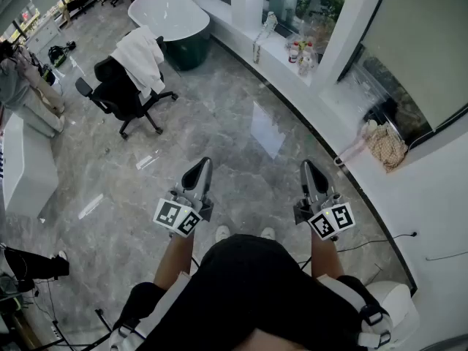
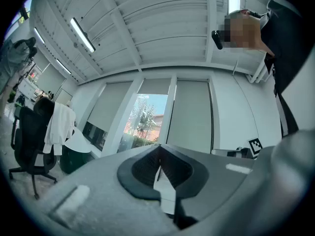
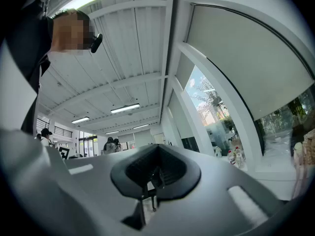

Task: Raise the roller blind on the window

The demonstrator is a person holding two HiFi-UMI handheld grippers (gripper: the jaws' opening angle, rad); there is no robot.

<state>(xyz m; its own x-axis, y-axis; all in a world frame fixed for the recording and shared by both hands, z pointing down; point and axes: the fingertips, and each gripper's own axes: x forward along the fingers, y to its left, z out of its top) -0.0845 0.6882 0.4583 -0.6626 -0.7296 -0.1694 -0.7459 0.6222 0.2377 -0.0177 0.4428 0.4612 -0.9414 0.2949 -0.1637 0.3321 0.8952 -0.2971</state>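
The roller blind (image 1: pixel 420 46) hangs lowered over the window at the upper right of the head view, with a strip of dark glass (image 1: pixel 387 101) showing below its bottom edge. My left gripper (image 1: pixel 199 169) and right gripper (image 1: pixel 308 168) are held side by side in front of the person's body, over the floor and well short of the window. Both are shut with nothing in them. In the left gripper view the shut jaws (image 2: pixel 158 155) face lowered blinds (image 2: pixel 191 113) across the room. In the right gripper view the shut jaws (image 3: pixel 156 170) point past a blind (image 3: pixel 246 58) at the right.
A white sill (image 1: pixel 292 64) along the window wall carries several bottles (image 1: pixel 301 53) and a beige bundle (image 1: pixel 385 146). A black office chair (image 1: pixel 121 93) draped with white cloth and a bathtub (image 1: pixel 167 14) stand on the grey marble floor (image 1: pixel 241 134). A cable (image 1: pixel 380 241) runs along the floor at the right.
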